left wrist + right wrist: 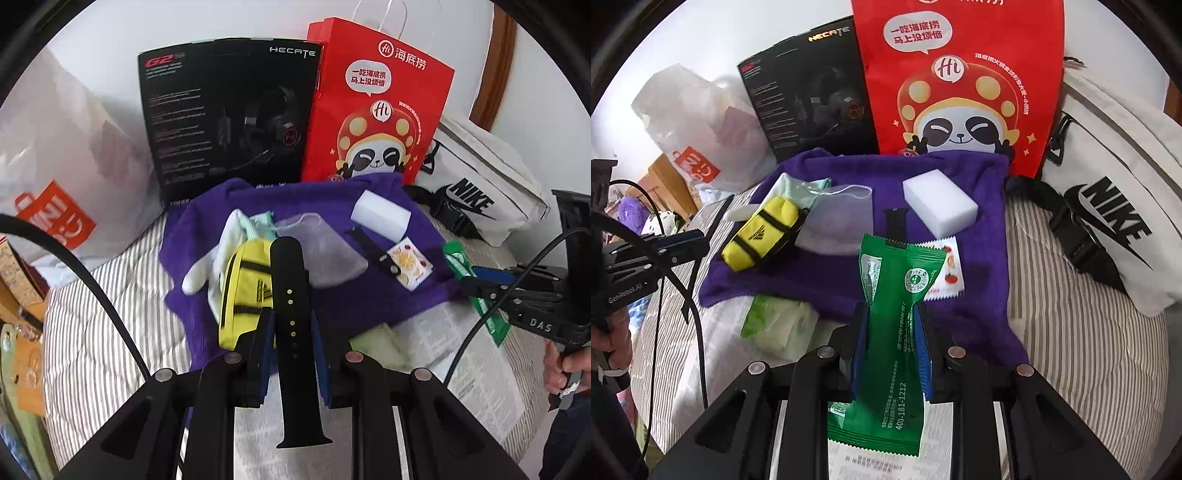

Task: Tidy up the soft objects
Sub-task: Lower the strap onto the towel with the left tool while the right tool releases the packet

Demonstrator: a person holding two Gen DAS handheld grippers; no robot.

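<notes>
White wall point(110, 29); striped bedding point(1071, 332); daylight.

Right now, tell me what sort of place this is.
Probably a bedroom, with things laid out on a bed: a striped quilt under a purple towel, a wooden headboard edge against the wall, and shopping bags like the red paper bag propped behind.

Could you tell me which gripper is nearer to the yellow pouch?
Left. The left gripper hangs beside the yellow pouch; the right gripper is farther off, across the purple towel.
</notes>
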